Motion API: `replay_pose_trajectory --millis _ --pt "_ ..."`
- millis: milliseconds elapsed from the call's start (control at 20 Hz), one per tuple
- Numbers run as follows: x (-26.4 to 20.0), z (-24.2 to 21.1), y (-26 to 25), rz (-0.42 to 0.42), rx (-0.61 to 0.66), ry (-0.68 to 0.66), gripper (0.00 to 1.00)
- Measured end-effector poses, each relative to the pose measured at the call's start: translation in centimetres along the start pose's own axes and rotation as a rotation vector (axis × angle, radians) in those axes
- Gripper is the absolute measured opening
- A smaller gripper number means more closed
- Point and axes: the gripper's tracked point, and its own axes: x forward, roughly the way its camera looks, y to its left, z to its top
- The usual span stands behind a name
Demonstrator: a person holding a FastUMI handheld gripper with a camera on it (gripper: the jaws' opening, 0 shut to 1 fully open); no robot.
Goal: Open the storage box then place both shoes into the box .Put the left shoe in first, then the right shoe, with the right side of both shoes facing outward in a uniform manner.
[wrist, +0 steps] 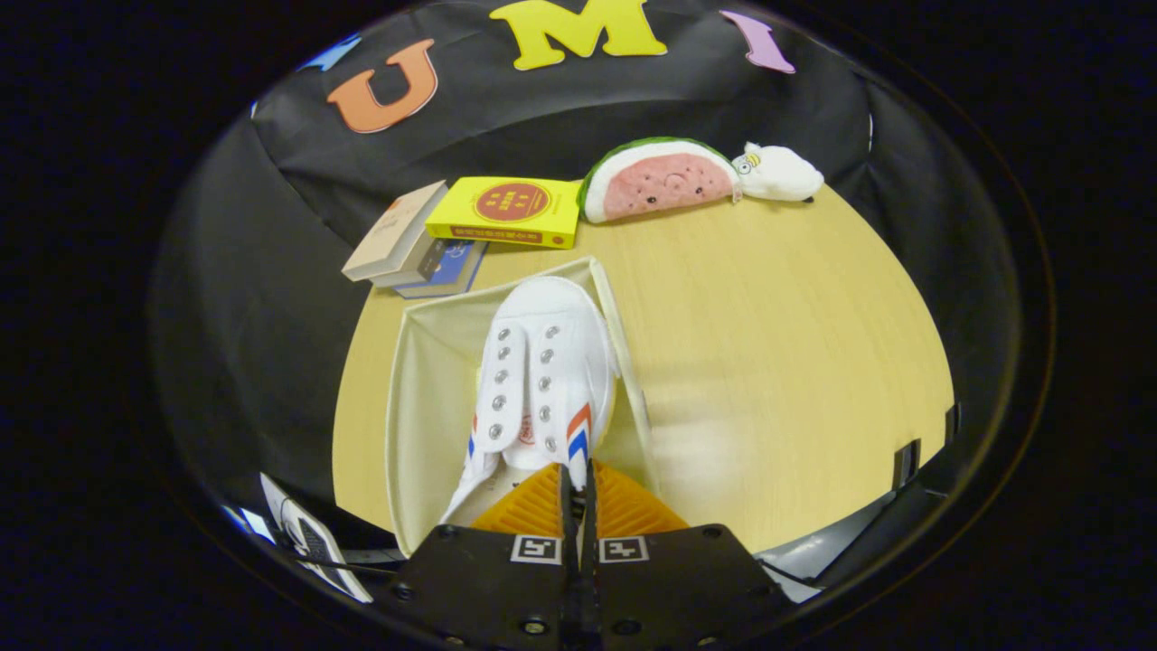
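Gripping the white shoe [542,380] by its collar edge, tool [578,493] clenched with both fingers pressed on it. Held toe-forward over the open storage box [425,398] on the table [768,362]. Beyond, books [456,240], a watermelon plush [658,179], a small white plush [777,174].

No text is legible on the yellow book [508,210] or shoe [540,380].
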Motion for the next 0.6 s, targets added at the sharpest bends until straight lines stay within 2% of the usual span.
replay_pose_trajectory --millis 300,350,400,550,600 --pt "1.1 -0.4 -0.8 -0.03 -0.019 0.001 0.0" --pt "1.0 -0.6 -0.4 -0.007 -0.006 0.0 0.0" --pt "0.9 -0.6 0.2 0.026 0.005 -0.001 0.09" --pt "-0.5 0.3 0.0 0.031 0.017 -0.053 0.44" --pt "-1.0 0.6 0.1 0.036 0.022 -0.074 0.47"
